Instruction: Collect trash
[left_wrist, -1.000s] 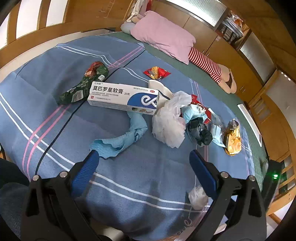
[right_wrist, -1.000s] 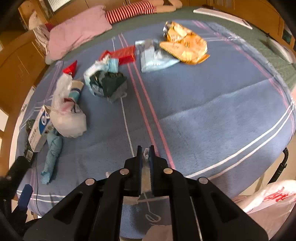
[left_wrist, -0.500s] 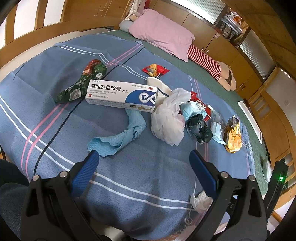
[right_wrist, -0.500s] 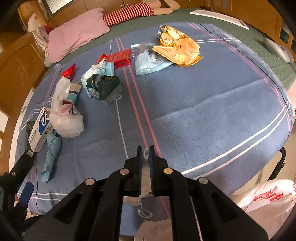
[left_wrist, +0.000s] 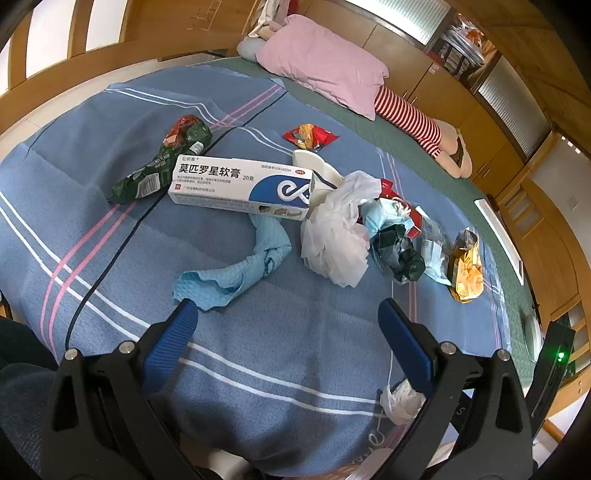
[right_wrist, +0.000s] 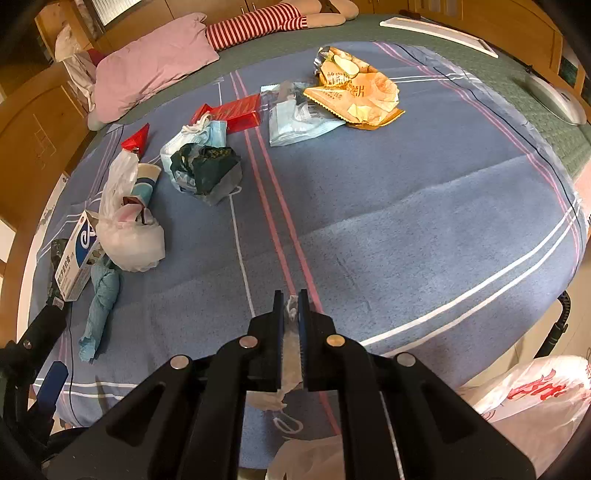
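Trash lies on a blue striped blanket (left_wrist: 110, 236). My left gripper (left_wrist: 286, 325) is open and empty, just short of a crumpled blue cloth (left_wrist: 236, 273). Beyond it lie a white ointment box (left_wrist: 240, 182), a green snack wrapper (left_wrist: 159, 162), a white plastic bag (left_wrist: 336, 236), a dark crumpled bag (left_wrist: 395, 251) and an orange chip bag (left_wrist: 465, 269). My right gripper (right_wrist: 291, 299) is shut on a white crumpled face mask (right_wrist: 290, 365), held over the blanket's near edge. The mask also shows in the left wrist view (left_wrist: 400, 400).
A white carrier bag with red print (right_wrist: 532, 391) hangs open at the lower right, below the bed edge. A pink pillow (left_wrist: 321, 62) and a striped plush toy (left_wrist: 410, 118) lie at the far side. Wooden cabinets surround the bed.
My right gripper has pulled back toward the blanket's near edge with the mask in it. My left gripper has edged forward to the blue cloth and stays open.
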